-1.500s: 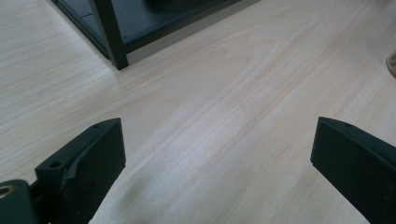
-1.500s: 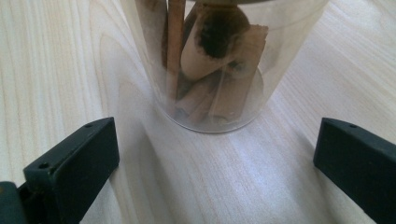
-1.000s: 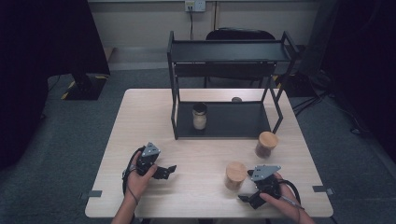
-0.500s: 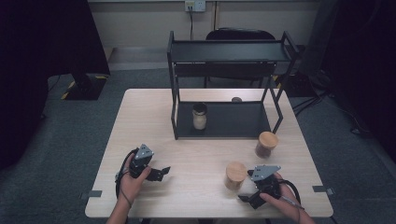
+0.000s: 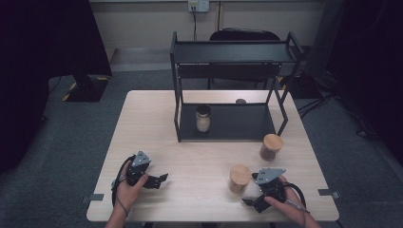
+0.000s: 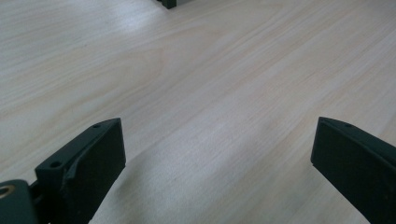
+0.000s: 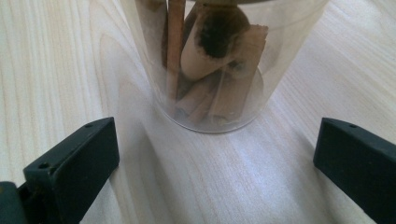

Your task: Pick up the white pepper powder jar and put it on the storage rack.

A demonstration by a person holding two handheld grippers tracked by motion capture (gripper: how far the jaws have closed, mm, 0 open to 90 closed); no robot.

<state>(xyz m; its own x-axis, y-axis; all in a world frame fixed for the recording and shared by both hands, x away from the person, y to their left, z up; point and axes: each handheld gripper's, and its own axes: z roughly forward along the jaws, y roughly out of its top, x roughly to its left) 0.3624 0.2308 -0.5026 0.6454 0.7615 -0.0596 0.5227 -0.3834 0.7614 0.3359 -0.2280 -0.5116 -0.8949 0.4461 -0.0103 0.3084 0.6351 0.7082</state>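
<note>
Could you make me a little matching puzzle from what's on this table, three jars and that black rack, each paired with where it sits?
Things:
1. jar with the dark lid
2. jar of cinnamon sticks
3. far wooden-lidded jar
4. black rack

Places:
A. just ahead of the right gripper's open jaws
B. at the back half of the table, standing on it
C. on the rack's bottom shelf
D. on the table, by the rack's front right leg

Pairs: 1-C, 2-A, 3-D, 4-B
</note>
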